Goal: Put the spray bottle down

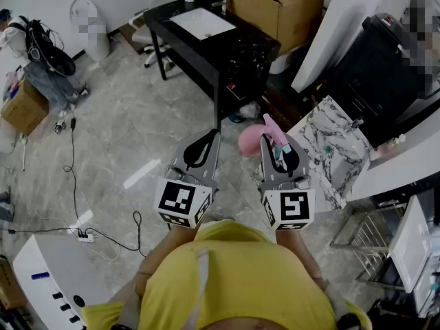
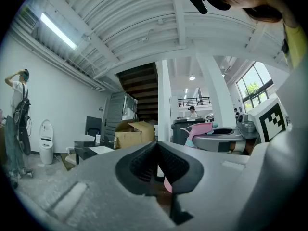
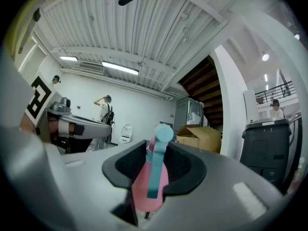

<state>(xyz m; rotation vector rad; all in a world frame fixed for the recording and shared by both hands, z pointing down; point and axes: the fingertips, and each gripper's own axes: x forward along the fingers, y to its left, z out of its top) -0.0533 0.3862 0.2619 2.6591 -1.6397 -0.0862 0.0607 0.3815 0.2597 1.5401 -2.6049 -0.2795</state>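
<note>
My right gripper (image 1: pixel 277 150) is shut on a pink spray bottle (image 1: pixel 251 141) with a teal trigger, held level above the floor in front of me. In the right gripper view the spray bottle (image 3: pixel 150 179) is clamped between the black pads, with its teal nozzle pointing up and forward. My left gripper (image 1: pixel 199 150) hangs beside it to the left, with its jaws shut together and nothing between them. From the left gripper view the bottle's pink head (image 2: pixel 202 129) shows to the right, sticking out of the other gripper.
A marble-patterned table top (image 1: pixel 337 143) stands just right of the bottle, with a wire rack (image 1: pixel 371 232) below it. Farther ahead are a black desk (image 1: pixel 206 47) and a cardboard box (image 1: pixel 275 5). A power strip (image 1: pixel 86 236) with cables lies on the floor at left. A person (image 1: pixel 41 53) stands at far left.
</note>
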